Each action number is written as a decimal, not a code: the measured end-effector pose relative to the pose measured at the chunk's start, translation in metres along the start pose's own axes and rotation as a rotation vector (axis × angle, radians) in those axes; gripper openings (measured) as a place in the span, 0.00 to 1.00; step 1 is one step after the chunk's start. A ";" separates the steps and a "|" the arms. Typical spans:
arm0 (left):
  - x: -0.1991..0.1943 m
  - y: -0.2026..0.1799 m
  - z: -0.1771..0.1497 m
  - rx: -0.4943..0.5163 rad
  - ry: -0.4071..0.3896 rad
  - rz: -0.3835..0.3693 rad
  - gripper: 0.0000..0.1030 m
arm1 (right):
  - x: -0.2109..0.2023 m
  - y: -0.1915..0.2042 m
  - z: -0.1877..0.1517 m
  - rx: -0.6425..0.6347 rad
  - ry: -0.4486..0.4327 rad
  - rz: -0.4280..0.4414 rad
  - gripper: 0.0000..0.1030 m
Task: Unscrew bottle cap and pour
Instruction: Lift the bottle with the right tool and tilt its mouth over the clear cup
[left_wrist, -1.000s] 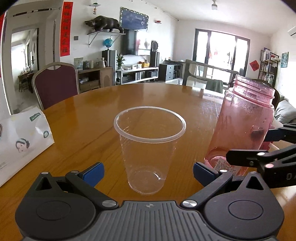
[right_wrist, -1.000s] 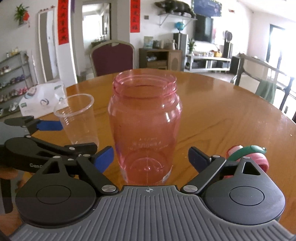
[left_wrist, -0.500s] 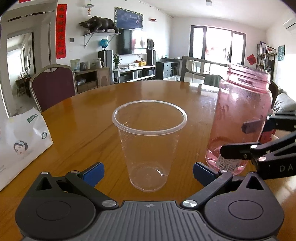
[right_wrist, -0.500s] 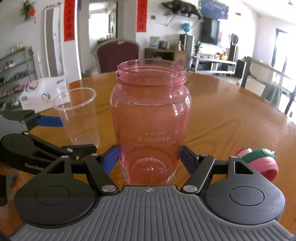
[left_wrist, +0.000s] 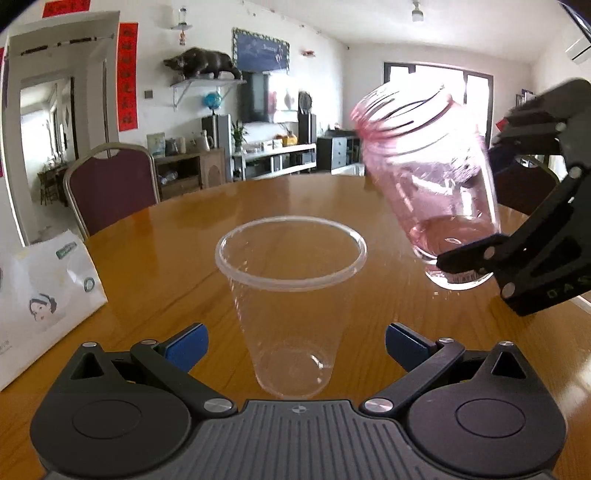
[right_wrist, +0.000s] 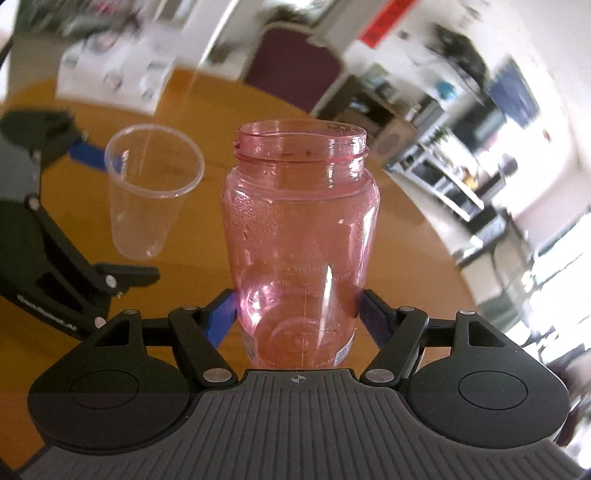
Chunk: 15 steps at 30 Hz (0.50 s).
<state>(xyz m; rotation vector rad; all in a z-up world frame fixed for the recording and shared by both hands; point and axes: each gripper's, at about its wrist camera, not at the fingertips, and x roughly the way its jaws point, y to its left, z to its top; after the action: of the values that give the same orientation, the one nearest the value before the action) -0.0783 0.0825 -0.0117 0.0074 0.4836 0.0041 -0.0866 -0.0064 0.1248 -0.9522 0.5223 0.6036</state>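
Observation:
A clear plastic cup (left_wrist: 290, 295) stands upright on the wooden table (left_wrist: 166, 258), between the open fingers of my left gripper (left_wrist: 293, 341), which do not touch it. My right gripper (right_wrist: 297, 314) is shut on the open pink bottle (right_wrist: 301, 236) near its base. In the left wrist view the pink bottle (left_wrist: 428, 177) is lifted off the table and tilted, its mouth leaning toward the cup from the right. A little liquid sits at its bottom. The cup also shows in the right wrist view (right_wrist: 147, 192), left of the bottle. The cap is not in view.
A white tissue pack (left_wrist: 40, 295) lies on the table at the left. A maroon chair (left_wrist: 110, 184) stands behind the table's far edge. The right gripper's black body (left_wrist: 539, 229) is at the right of the cup.
My right gripper closed on the pink bottle, lifted it off the table and tilted it toward the cup. The left gripper and cup stayed put.

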 end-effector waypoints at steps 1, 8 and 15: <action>0.001 0.000 0.000 -0.008 -0.002 0.006 0.99 | 0.001 0.000 0.003 -0.023 0.007 0.003 0.71; 0.008 0.005 0.002 -0.058 0.032 0.045 0.59 | -0.001 0.011 0.015 -0.084 0.009 0.022 0.71; 0.006 0.009 0.003 -0.070 0.036 0.028 0.45 | 0.000 0.017 0.017 -0.105 0.005 0.042 0.71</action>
<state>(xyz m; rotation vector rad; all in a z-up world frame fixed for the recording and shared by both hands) -0.0720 0.0913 -0.0119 -0.0543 0.5190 0.0491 -0.0954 0.0162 0.1233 -1.0446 0.5197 0.6714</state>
